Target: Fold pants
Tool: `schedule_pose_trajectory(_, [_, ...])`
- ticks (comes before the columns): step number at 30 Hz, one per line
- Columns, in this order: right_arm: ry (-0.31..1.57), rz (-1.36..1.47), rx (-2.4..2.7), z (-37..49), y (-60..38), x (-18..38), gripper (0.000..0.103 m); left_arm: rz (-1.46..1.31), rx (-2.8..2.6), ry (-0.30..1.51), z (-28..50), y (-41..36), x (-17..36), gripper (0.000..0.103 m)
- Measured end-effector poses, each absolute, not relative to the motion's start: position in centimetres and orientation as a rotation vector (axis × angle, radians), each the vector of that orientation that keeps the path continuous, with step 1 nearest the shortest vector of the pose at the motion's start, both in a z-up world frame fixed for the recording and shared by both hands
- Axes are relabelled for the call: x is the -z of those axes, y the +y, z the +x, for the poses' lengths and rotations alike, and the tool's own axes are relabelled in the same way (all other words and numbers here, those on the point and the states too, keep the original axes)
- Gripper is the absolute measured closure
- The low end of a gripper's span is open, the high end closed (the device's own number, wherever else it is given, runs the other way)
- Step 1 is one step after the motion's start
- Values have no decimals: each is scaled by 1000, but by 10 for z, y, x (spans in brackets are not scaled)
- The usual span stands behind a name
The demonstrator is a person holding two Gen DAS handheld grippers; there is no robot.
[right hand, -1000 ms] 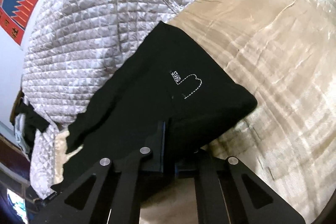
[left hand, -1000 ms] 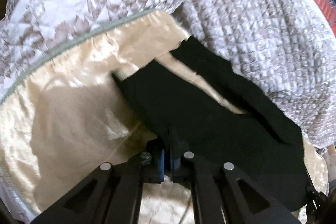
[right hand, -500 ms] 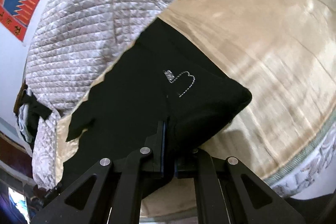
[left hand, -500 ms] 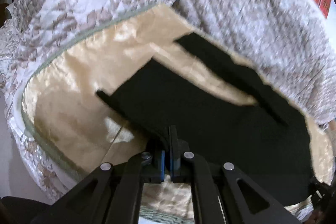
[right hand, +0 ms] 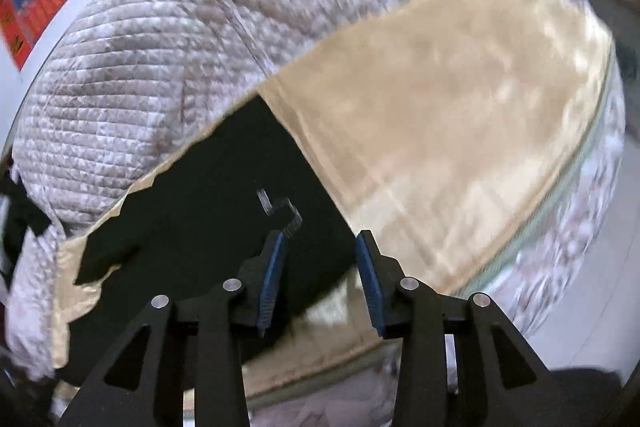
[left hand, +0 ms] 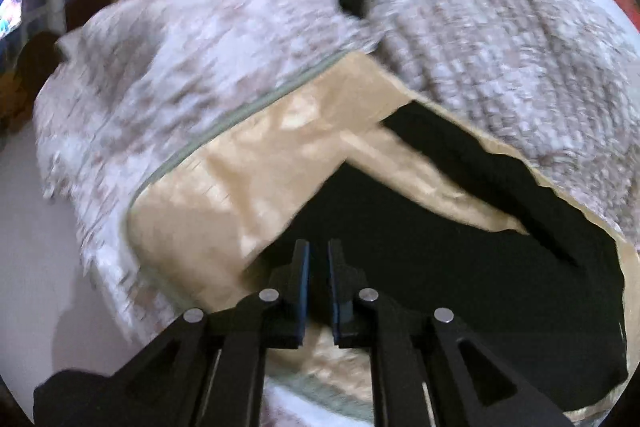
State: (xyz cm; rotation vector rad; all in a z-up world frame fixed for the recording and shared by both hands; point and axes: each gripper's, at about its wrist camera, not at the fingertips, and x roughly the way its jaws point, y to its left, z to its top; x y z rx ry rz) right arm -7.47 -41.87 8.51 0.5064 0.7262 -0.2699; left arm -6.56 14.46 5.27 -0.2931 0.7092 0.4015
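The black cloth pants [left hand: 460,267] lie partly folded on the beige satin sheet [right hand: 460,147]; the left gripper [left hand: 319,287] and the right gripper [right hand: 320,279] are both opening, gripping nothing; more folds seem left.

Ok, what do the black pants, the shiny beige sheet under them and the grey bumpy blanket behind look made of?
Black pants: a matte, soft woven or knit cloth, probably cotton-like; no sheen, with pale stitching visible.
Shiny beige sheet: satin or silk-like; glossy highlights along its creases.
Grey bumpy blanket: quilted padded fabric; a grid of stitched puffy squares. The frames are blurred, so the fibres themselves stay uncertain.
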Motion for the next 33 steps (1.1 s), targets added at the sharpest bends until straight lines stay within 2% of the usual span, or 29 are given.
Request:
schedule_pose_trajectory(1, [715, 473, 253, -71, -413, -89, 65, -275, -364, 709, -58, 138, -55, 82])
schedule_pose_trajectory(2, [713, 445, 233, -68, -408, -91, 65, -259, -330, 714, -50, 132, -54, 72])
schedule_pose_trajectory(3, [718, 419, 202, -61, -401, -90, 65, -246, -299, 723, -43, 127, -52, 69])
schedule_pose_trajectory(8, [906, 380, 192, -35, -394, -47, 67, -212, -296, 874, -25, 124, -14, 69])
schedule_pose_trajectory(9, [911, 402, 200, -37, -399, -40, 73, -220, -308, 891, -27, 128, -8, 69])
schedule_pose_trajectory(10, [895, 401, 218, -39, -401, -42, 73, -223, -303, 878, -30, 129, -7, 69])
schedule_pose_trajectory(16, [801, 378, 261, -41, -404, -71, 72, -215, -314, 874, -22, 117, -24, 69])
schedule_pose_trajectory(17, [803, 374, 229, -39, -400, -74, 72, -205, -302, 869, -20, 112, -29, 68])
schedule_pose_trajectory(20, [840, 329, 127, -21, -379, -82, 71, -159, -240, 855, -6, 95, -38, 57])
schedule_pose_trajectory(21, [864, 304, 90, -14, -371, -82, 67, -139, -221, 853, 1, 90, -41, 56])
schedule_pose_trajectory(22, [888, 289, 52, -6, -365, -82, 56, -120, -210, 857, 8, 85, -41, 56])
schedule_pose_trajectory(24, [932, 249, 7, 15, -355, -80, 45, -92, -177, 879, 24, 74, -43, 56])
schedule_pose_trajectory(33, [1037, 134, -67, 65, -323, -68, 45, -8, -52, 921, 66, 36, -24, 55])
